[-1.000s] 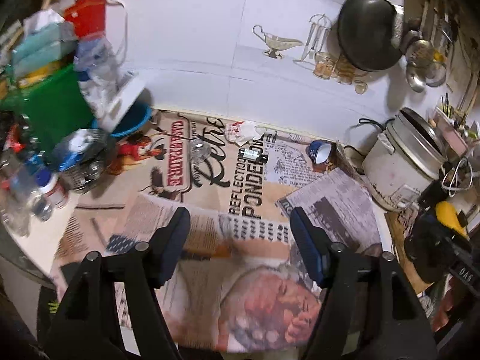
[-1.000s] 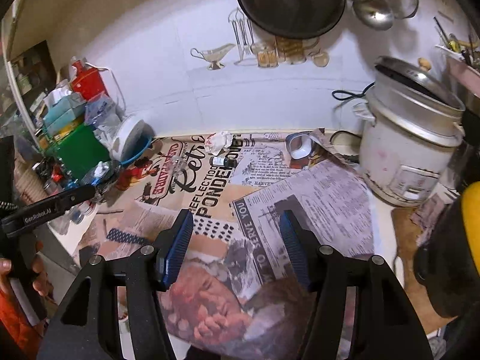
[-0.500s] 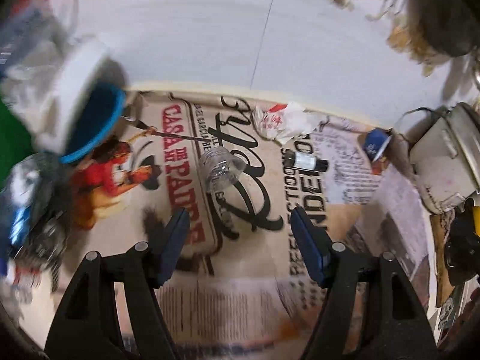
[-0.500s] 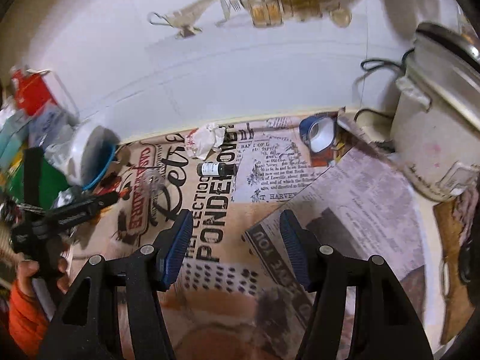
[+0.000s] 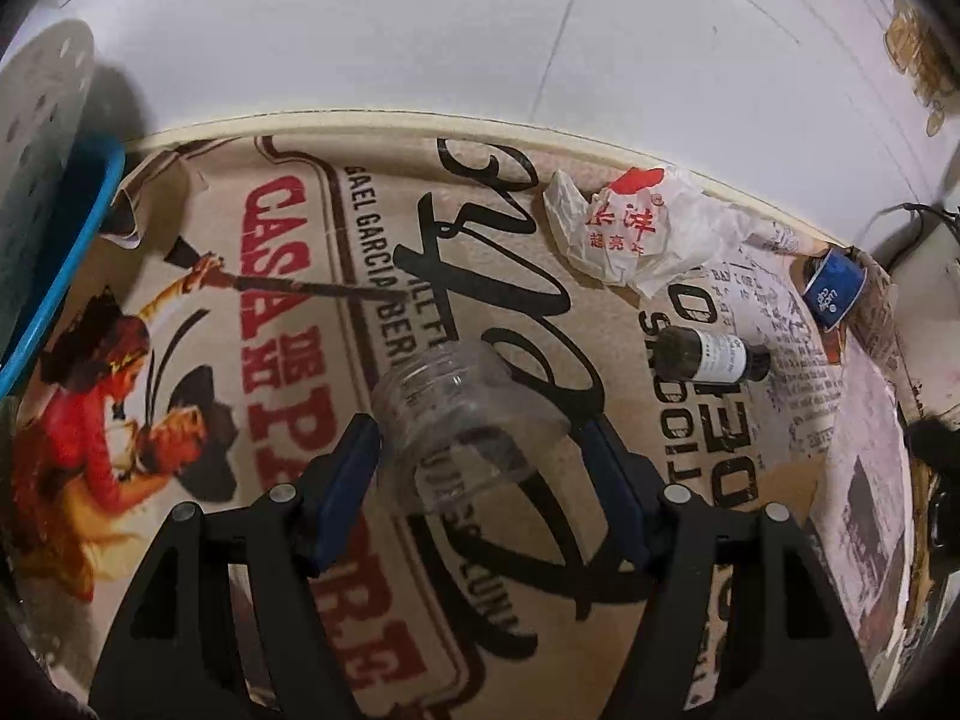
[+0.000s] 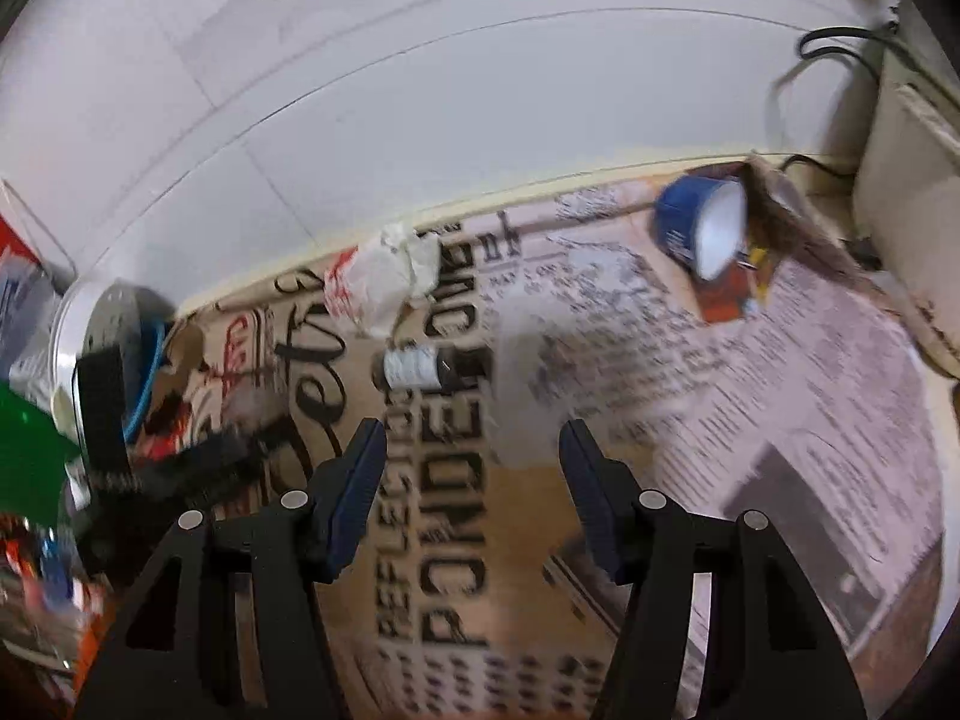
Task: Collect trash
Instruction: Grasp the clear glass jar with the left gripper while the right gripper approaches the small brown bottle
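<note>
Left wrist view: the left gripper points down at the worktop, which is covered with printed paper, and its jaws stand wide on either side of a clear plastic jar lying tilted on its side; the blue pads flank the jar, the left pad close against its wall, though whether either pad presses on it cannot be told. Beyond the jar, near the white tiled wall, lies a crumpled white wrapper with red characters; just right of it lies a small dark bottle with a white label, on its side, and further right a blue roll of tape. At the left edge a blue-rimmed basin holds a white perforated disc. Right wrist view (blurred): the right gripper hangs above the paper with its jaws part open and nothing between them; the small dark bottle lies just beyond its left finger, the crumpled wrapper behind that near the wall, and the blue tape roll to the far right beside a pale appliance; the other gripper shows as a dark shape at the left
</note>
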`<state>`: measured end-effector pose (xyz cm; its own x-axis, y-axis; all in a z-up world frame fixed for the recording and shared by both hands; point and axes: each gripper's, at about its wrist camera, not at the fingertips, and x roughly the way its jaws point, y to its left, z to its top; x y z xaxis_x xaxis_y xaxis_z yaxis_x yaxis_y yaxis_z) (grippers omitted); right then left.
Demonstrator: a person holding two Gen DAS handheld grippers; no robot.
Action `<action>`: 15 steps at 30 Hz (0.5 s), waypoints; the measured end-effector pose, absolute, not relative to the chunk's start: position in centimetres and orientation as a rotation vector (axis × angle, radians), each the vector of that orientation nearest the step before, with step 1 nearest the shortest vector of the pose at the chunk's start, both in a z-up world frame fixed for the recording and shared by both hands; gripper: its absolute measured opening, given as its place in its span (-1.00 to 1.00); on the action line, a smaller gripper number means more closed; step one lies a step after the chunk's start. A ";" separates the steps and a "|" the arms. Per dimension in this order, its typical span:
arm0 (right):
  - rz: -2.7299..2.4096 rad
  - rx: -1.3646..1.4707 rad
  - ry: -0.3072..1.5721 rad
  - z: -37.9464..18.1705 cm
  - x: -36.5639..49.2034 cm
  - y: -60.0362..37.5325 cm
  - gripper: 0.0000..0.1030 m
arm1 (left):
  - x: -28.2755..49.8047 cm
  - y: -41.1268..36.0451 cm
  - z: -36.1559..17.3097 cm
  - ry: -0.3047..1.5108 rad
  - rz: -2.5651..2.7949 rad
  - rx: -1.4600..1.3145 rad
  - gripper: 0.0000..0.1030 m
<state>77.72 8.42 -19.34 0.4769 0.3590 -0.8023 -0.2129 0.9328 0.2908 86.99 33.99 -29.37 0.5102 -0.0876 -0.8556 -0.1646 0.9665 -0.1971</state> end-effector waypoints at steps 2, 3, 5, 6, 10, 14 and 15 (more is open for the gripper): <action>0.361 0.169 1.017 -19.9 78.6 9.6 0.09 | 87.3 34.1 -29.7 1.030 0.041 -0.276 0.25; 0.366 0.172 1.020 -20.2 79.0 10.3 0.09 | 87.4 34.2 -29.8 1.025 0.037 -0.278 0.22; 0.367 0.173 1.026 -21.0 79.7 11.4 0.09 | 87.4 34.3 -29.8 1.005 0.037 -0.274 0.22; 0.361 0.173 1.030 -21.4 80.1 12.1 0.09 | 87.4 34.5 -29.7 0.999 0.039 -0.272 0.22; 0.325 0.201 1.062 -23.2 81.6 14.0 0.09 | 86.4 35.5 -28.7 0.977 0.049 -0.273 0.22; 0.269 0.197 1.057 -24.1 82.8 15.6 0.09 | 84.5 36.3 -27.1 0.954 0.046 -0.275 0.22; 0.246 0.183 1.053 -24.3 83.1 16.0 0.09 | 84.2 36.3 -26.8 0.948 0.049 -0.271 0.22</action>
<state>83.14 16.01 -24.35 0.4720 0.2868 -0.8337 -0.1132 0.9575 0.2653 84.15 36.31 -26.76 0.5845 -0.0771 -0.8077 -0.1595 0.9651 -0.2076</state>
